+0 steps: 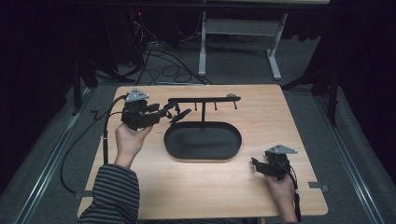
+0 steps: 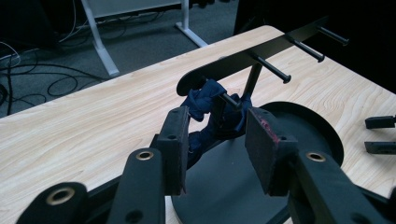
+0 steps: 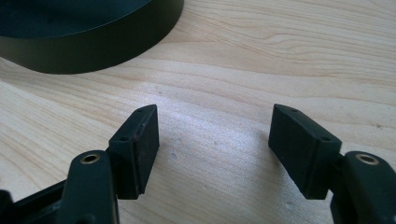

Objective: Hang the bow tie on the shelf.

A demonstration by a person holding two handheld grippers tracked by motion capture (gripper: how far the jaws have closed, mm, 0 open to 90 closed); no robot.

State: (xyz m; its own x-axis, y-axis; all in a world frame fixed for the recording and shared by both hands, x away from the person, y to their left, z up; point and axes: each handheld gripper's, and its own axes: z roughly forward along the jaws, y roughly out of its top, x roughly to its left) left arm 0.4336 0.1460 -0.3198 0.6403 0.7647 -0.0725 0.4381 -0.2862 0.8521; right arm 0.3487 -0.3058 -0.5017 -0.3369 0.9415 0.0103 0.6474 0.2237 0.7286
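Cloth [image 2: 205,100], dark blue and bunched, hangs on the leftmost peg of the black rack [image 1: 204,99] above its oval tray [image 1: 203,154], between the parted pads of the left hand-held gripper [image 2: 217,140], untouched, while the right hand-held gripper [image 3: 212,140] rests wide open and empty on the table [image 1: 261,186] near right.

Dark blue cloth [image 2: 208,105], bunched, hanging on rack peg [image 2: 230,99]

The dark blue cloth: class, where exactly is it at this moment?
In the left gripper view the dark blue cloth hangs on the first peg at the near end of the black rack, above the oval tray.
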